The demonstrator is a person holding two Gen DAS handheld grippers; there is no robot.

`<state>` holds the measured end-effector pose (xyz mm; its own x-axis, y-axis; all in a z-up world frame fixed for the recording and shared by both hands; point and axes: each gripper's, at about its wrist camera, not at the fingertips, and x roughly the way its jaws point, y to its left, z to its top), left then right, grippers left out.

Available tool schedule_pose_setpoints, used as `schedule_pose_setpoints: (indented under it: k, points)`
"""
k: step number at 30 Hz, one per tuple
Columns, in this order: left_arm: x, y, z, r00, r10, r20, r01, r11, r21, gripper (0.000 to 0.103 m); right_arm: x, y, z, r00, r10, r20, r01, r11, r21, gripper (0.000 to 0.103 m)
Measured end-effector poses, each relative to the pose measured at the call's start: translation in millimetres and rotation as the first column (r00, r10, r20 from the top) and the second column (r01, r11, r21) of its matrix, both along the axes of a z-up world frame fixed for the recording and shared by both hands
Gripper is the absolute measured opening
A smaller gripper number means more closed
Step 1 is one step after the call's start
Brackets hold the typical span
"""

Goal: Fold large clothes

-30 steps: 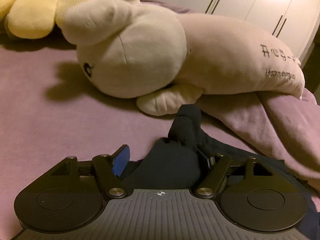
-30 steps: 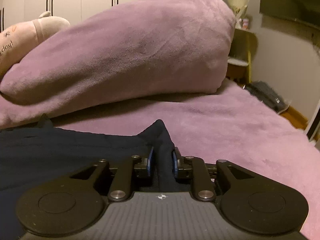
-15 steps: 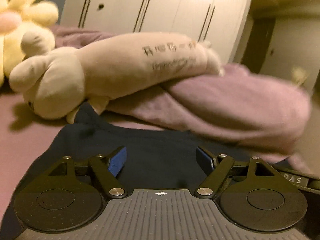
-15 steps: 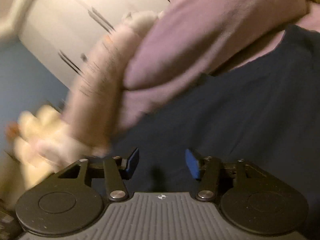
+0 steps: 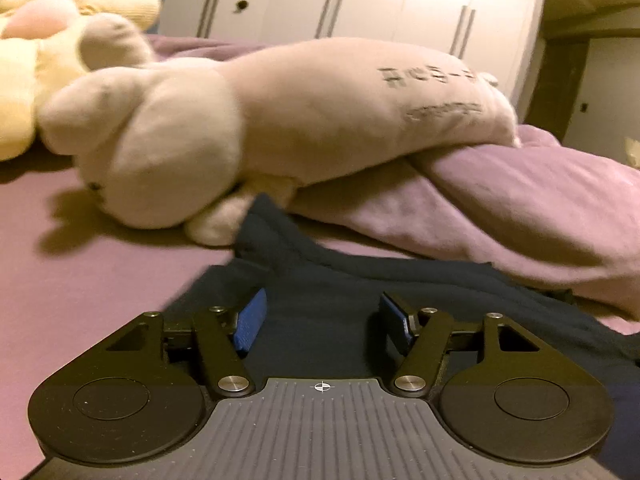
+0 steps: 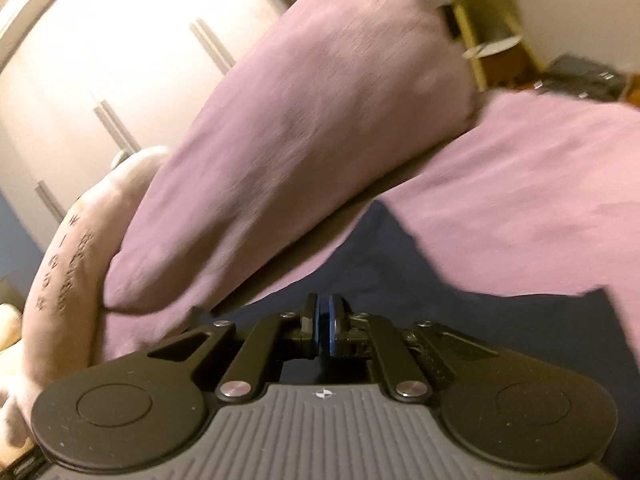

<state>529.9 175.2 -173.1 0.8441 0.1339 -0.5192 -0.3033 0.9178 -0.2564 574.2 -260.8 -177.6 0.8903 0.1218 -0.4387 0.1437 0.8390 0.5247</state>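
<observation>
A dark navy garment [image 5: 340,280] lies spread on the purple bed sheet [image 5: 100,264]; it also shows in the right wrist view [image 6: 400,272]. My left gripper [image 5: 322,320] is open, with its blue pads [image 5: 250,320] apart just above the cloth and nothing between them. My right gripper [image 6: 324,326] is shut, its blue pads pressed together with no cloth visible between them, hovering over the garment's far edge.
A long beige plush toy [image 5: 260,120] lies just beyond the garment, with a yellow plush [image 5: 24,80] at far left. A bulky purple duvet [image 6: 300,140] rises behind the cloth. White wardrobe doors [image 5: 360,0] stand at the back; a small shelf [image 6: 492,32] is at right.
Both grippers let go of the garment, which now lies flat. The left gripper stayed open and drew back a little. The right gripper opened, then shut empty while swinging right.
</observation>
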Motion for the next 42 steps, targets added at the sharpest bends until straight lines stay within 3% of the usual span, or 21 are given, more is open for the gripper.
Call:
schedule_pose_setpoints:
  k: [2, 4, 6, 8, 9, 10, 11, 12, 13, 16, 20, 22, 25, 27, 28, 29, 32, 34, 37, 39, 42]
  points:
    - [-13, 11, 0, 1.0, -0.002, -0.011, 0.001, 0.999, -0.038, 0.068, -12, -1, 4, 1.0, -0.012, -0.021, 0.012, 1.0, -0.004, 0.004]
    - [-21, 14, 2, 0.999, -0.008, -0.043, 0.008, 1.0, -0.015, 0.069, -28, -4, 9, 0.999, -0.012, -0.041, 0.011, 1.0, -0.024, 0.005]
    - [-35, 12, 8, 0.996, -0.026, -0.08, 0.031, 0.998, 0.056, 0.076, -51, -7, 16, 0.997, -0.036, -0.064, 0.03, 0.996, -0.08, 0.005]
    - [-54, 9, 13, 0.993, -0.01, -0.12, 0.028, 0.989, 0.146, 0.097, -87, -17, 27, 0.996, -0.06, -0.068, 0.048, 0.986, -0.157, 0.005]
    - [-65, 10, 15, 0.989, 0.019, -0.148, 0.008, 0.983, 0.183, 0.098, -106, -19, 31, 0.995, -0.068, -0.071, 0.054, 0.98, -0.191, 0.007]
    - [-78, 13, 15, 0.986, 0.025, -0.166, 0.008, 0.981, 0.194, 0.098, -133, -23, 35, 0.995, -0.08, -0.059, 0.065, 0.973, -0.223, 0.014]
    - [-94, 18, 15, 0.984, 0.007, -0.18, 0.026, 0.983, 0.181, 0.098, -151, -28, 36, 0.993, -0.096, -0.064, 0.078, 0.967, -0.244, 0.047]
    - [-110, 22, 15, 0.982, -0.014, -0.188, 0.044, 0.987, 0.156, 0.098, -172, -34, 36, 0.991, -0.108, -0.078, 0.086, 0.964, -0.252, 0.062]
    - [-128, 27, 16, 0.98, -0.037, -0.197, 0.062, 0.991, 0.121, 0.098, -191, -41, 34, 0.992, -0.093, -0.084, 0.071, 0.97, -0.232, 0.067]
    - [-178, 39, 18, 0.971, -0.098, -0.217, 0.091, 0.995, -0.041, 0.098, -233, -60, 26, 0.993, -0.025, -0.114, 0.013, 0.994, -0.11, 0.067]
    - [-207, 42, 13, 0.96, -0.14, -0.242, 0.083, 0.969, -0.233, 0.098, -247, -73, 17, 0.993, 0.018, -0.113, -0.005, 0.993, 0.116, 0.067]
    - [-211, 39, 12, 0.957, -0.143, -0.253, 0.07, 0.958, -0.277, 0.098, -238, -75, 12, 0.989, 0.037, -0.141, -0.004, 0.973, 0.232, 0.067]
    - [-205, 37, 12, 0.963, -0.148, -0.223, 0.064, 0.936, -0.346, 0.098, -229, -78, -2, 0.987, 0.062, -0.149, 0.006, 0.907, 0.421, 0.065]
    - [-197, 36, 10, 0.968, -0.148, -0.204, 0.055, 0.914, -0.401, 0.098, -224, -76, -6, 0.984, 0.033, -0.176, 0.049, 0.895, 0.444, 0.065]
    - [-190, 35, 8, 0.966, -0.143, -0.217, 0.041, 0.907, -0.419, 0.098, -219, -75, -9, 0.981, 0.02, -0.193, 0.069, 0.895, 0.441, 0.057]
    - [-185, 33, 6, 0.963, -0.137, -0.231, 0.029, 0.908, -0.418, 0.098, -215, -75, -12, 0.979, 0.008, -0.206, 0.086, 0.893, 0.442, 0.049]
    - [-172, 28, 4, 0.959, -0.116, -0.257, 0.007, 0.921, -0.389, 0.098, -210, -77, -15, 0.977, 0.011, -0.213, 0.088, 0.889, 0.449, 0.037]
    - [-174, 30, 5, 0.967, -0.096, -0.234, -0.004, 0.92, -0.392, 0.097, -213, -78, -11, 0.98, 0.022, -0.197, 0.063, 0.908, 0.413, 0.037]
    - [-179, 44, 4, 0.976, -0.02, -0.219, -0.062, 0.93, -0.361, 0.092, -220, -85, -15, 0.981, 0.021, -0.191, 0.07, 0.886, 0.458, 0.04]
    - [-184, 56, 1, 0.974, -0.013, -0.227, -0.085, 0.905, -0.416, 0.091, -222, -89, -22, 0.983, 0.016, -0.184, 0.082, 0.855, 0.511, 0.044]
    - [-194, 64, -5, 0.979, -0.074, -0.191, -0.043, 0.837, -0.546, 0.092, -223, -91, -26, 0.984, 0.011, -0.176, 0.087, 0.836, 0.541, 0.048]
